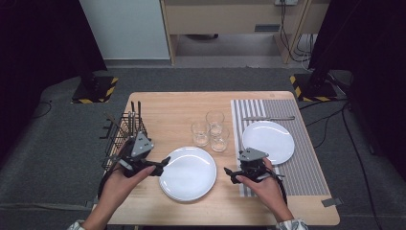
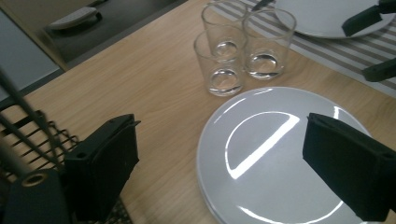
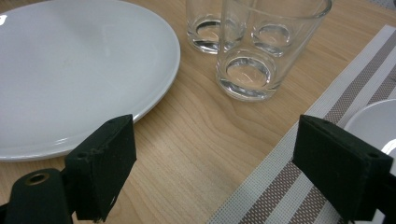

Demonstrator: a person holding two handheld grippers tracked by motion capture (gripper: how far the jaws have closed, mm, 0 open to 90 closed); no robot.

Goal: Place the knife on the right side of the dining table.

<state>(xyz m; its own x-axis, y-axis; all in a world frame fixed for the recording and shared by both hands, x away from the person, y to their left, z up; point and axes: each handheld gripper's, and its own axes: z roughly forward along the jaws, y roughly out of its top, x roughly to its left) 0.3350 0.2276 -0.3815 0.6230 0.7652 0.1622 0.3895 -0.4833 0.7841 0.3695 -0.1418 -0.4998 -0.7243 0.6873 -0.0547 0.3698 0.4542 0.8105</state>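
Observation:
A white plate (image 1: 187, 172) (image 2: 280, 154) (image 3: 70, 74) lies on the wooden table near the front. My left gripper (image 1: 163, 165) (image 2: 222, 135) hovers at its left rim, jaws wide apart, nothing between them. My right gripper (image 1: 230, 176) (image 3: 217, 140) (image 2: 371, 44) is open over bare wood between that plate and the striped placemat (image 1: 306, 158) (image 3: 299, 163). Three clear glasses (image 1: 210, 130) (image 2: 238, 51) (image 3: 247, 70) stand clustered just beyond. A second white plate (image 1: 268, 141) (image 3: 373, 121) (image 2: 322, 18) rests on the placemat.
A black wire rack (image 1: 125, 129) (image 2: 28, 135) stands at the table's left edge, close behind my left hand. A knife (image 1: 268, 118) lies across the far end of the placemat. Dark floor surrounds the table.

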